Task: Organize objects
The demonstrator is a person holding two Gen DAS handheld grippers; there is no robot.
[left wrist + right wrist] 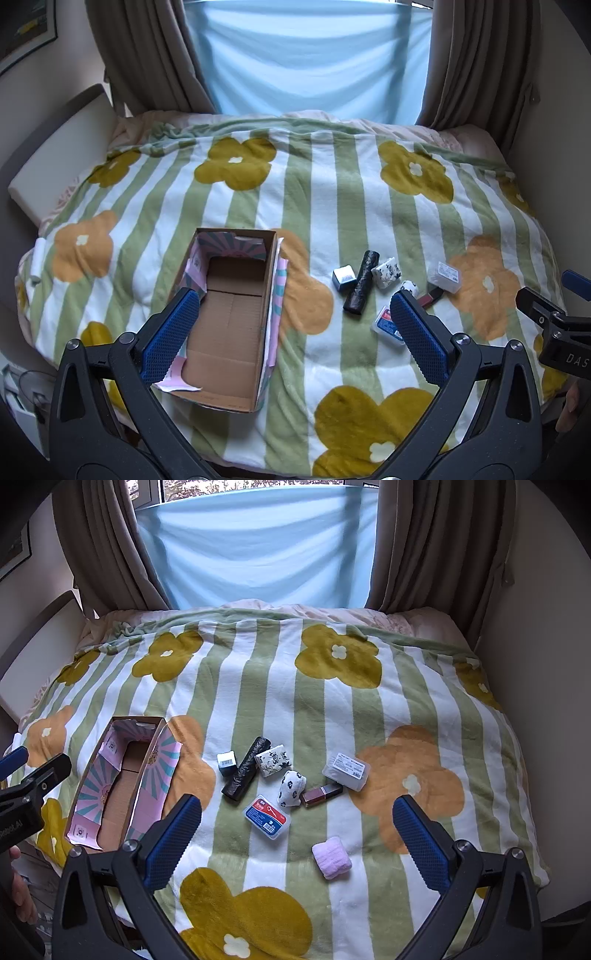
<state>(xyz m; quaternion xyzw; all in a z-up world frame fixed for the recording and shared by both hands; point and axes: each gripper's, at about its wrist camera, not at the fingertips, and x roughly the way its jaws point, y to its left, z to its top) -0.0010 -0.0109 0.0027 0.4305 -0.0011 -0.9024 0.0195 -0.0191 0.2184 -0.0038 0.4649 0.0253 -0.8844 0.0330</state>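
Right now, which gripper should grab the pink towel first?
Right, probably. The pink towel lies just ahead of the open right gripper, between its fingers. The left gripper, also open, hangs over the empty box, and its view misses the towel.

Cardboard box (229,325) open-topped, unobstructed

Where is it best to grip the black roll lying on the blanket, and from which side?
Probably at the middle of the black roll, coming from above with the jaws across its narrow width. It lies flat; the small grey box crowds its upper end.
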